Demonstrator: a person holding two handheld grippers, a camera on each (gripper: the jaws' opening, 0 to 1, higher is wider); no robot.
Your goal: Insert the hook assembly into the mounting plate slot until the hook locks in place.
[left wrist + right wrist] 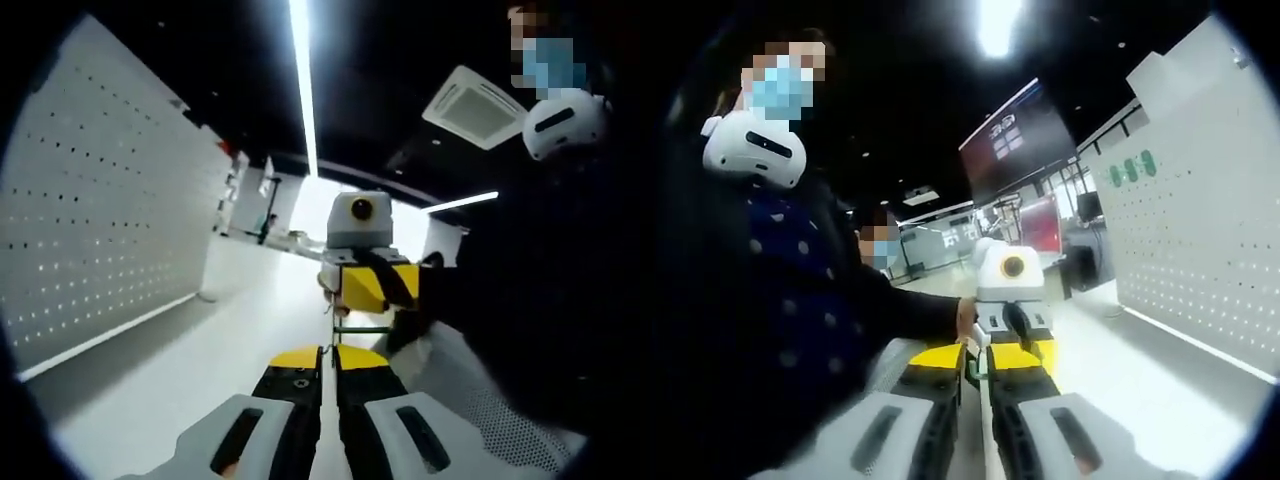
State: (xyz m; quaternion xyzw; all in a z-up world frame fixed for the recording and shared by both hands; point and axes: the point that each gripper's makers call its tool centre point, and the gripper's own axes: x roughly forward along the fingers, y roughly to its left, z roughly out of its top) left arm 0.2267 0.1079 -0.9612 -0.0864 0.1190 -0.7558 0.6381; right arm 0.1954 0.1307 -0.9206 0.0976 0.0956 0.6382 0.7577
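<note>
The two yellow-and-black grippers, left gripper (328, 362) and right gripper (977, 368), meet with fingers together. The white perforated pegboard panel (100, 210) stands apart at the far left, so insertion seems not yet begun. I cannot tell whether they hold a hook.

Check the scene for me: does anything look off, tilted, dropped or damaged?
Nothing looks damaged or dropped. Both grippers are raised off the white table, facing each other, left gripper and right gripper with jaws together. The pegboard stands upright.

Dark ceiling (380, 90), bright strip light (303, 90)
</note>
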